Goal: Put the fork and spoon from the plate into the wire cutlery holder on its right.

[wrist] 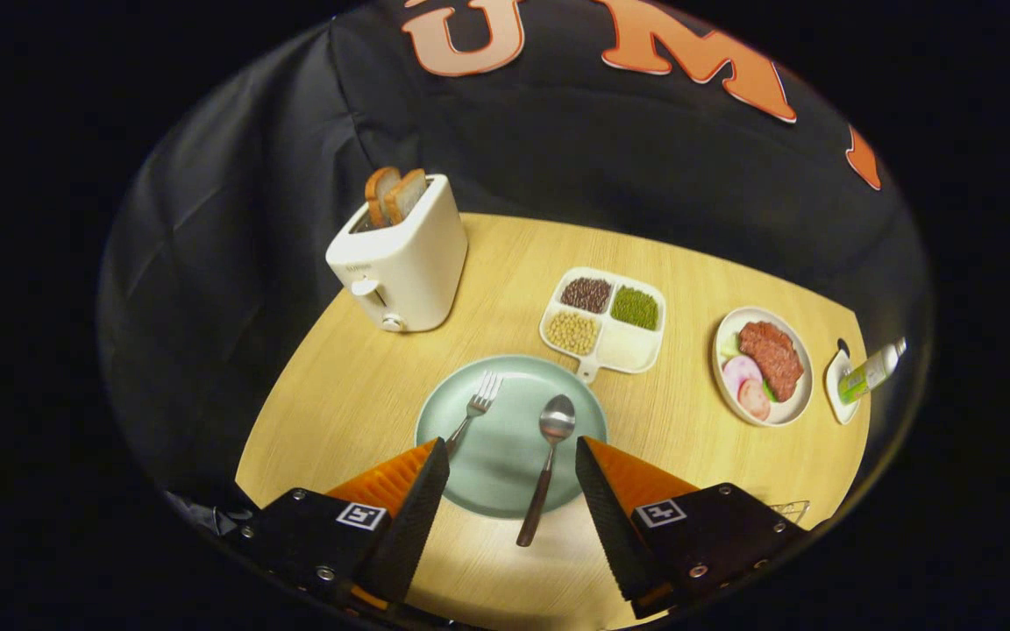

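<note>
A pale green plate [505, 456] lies on the wooden table just ahead of my fingers. On it rest a silver fork [475, 408], tines pointing away, and a spoon [547, 464] with a dark handle that runs off the plate's near rim toward me. My gripper [512, 456] hovers open above the plate's near side, its orange and black fingers [417, 499] spread wide with the spoon's handle between them. The fork's handle passes behind the left finger. A bit of the wire cutlery holder [787, 508] peeks out beside the right finger's mount.
A white toaster [401, 263] with two bread slices stands at the far left. Beyond the plate sits a divided tray [603, 320] of beans, with a plate of meat and vegetables [763, 365] to its right. A small dish with a bottle [860, 377] sits by the right table edge.
</note>
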The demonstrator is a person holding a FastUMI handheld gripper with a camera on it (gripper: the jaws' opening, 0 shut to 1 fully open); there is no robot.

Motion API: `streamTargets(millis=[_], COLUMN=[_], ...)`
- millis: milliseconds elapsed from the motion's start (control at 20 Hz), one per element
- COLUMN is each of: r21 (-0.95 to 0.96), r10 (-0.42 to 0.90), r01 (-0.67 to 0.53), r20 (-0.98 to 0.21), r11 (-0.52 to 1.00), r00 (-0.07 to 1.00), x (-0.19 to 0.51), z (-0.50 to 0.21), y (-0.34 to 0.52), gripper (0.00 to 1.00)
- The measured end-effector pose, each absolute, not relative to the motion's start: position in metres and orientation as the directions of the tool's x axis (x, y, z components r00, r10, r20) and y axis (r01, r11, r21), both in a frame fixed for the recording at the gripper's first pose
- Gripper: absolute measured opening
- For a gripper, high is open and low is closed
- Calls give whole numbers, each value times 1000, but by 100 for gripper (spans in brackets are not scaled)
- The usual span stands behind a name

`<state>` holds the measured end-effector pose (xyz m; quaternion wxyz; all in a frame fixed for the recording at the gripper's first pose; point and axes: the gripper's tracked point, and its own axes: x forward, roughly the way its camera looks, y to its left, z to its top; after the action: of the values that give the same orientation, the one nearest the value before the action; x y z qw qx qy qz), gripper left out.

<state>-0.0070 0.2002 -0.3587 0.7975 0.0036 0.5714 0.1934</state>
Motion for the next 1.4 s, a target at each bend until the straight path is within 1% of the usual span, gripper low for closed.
streamTargets(millis=[100, 200, 300, 550, 650, 700, 750, 800, 850, 900, 950, 1100, 1150, 1250, 1400], r21=[218, 203, 168, 138, 131, 128, 122, 112, 102, 100, 102, 118, 132, 162, 174], r10=[281, 251, 201, 138, 123, 117, 108, 96, 83, 79, 80, 98, 112, 144, 166], r01=[-288, -298, -306, -221, -213, -213, -214, -210, -200, -188, -175, -146, -144, -150, -143], r20=[-939, -959, -976, -990, -991, -991, -991, -992, -991, -990, -988, -986, -984, -982, -984], r11=[932, 933, 937, 965, 968, 969, 969, 971, 974, 977, 979, 982, 981, 975, 974], r00=[200, 132, 81, -17, -51, -63, -75, -84, -101, -116, -129, -138, -138, -124, -67], x=[-14, -19, -24, -34, -38, -40, -41, -42, -44, -47, -48, -46, -47, -48, -44], z=[-379, -402, -423, -454, -461, -465, -469, -473, -477, -479, -481, -482, -481, -478, -468], y=[200, 199, 196, 192, 190, 192, 192, 191, 189, 190, 190, 190, 191, 194, 191], gripper=[82, 76, 74, 65, 56, 53, 46, 42, 34, 30, 20, 12, 7, 5, 4])
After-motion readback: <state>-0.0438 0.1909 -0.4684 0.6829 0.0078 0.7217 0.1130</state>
